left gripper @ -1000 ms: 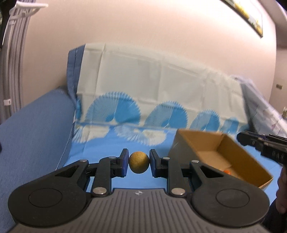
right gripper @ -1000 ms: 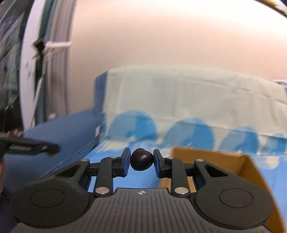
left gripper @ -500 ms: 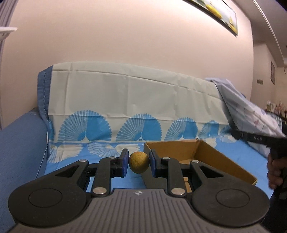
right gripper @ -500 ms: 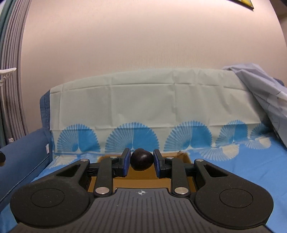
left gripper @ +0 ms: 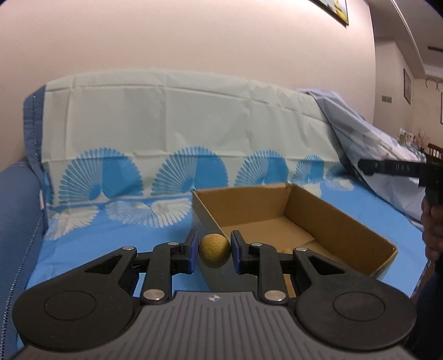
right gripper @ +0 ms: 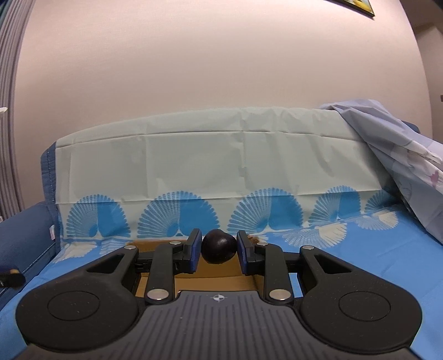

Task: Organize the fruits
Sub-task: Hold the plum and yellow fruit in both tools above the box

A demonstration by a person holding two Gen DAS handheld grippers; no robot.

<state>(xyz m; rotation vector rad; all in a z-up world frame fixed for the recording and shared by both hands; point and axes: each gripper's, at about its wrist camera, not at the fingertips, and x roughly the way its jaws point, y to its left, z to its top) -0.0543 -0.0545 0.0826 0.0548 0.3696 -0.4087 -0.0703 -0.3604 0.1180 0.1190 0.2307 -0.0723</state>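
home, covered sofa (left gripper: 171,133) (framed picture (left gripper: 333,9))

Dull yellow-brown fruit (left gripper: 214,250) between blue-padded black fingers (left gripper: 190,251), dark purple-black fruit (right gripper: 218,250) between 2 matching blue pads (right gripper: 194,250), plain brown cardboard box (left gripper: 329,218) beyond the fingertips, bright blue sheet (right gripper: 177,213) behind — pale grey-green top, blue-and-white fan motifs.

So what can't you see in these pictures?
- Near end of the cardboard box, left wrist view: the left tongs and the yellow-brown fruit cover it.
- Inside of the box, right wrist view: the right tongs and the dark fruit cover nearly all of it.
- What kind each fruit is: too small to tell.
- Picture on the wall: cut off by the top edge.
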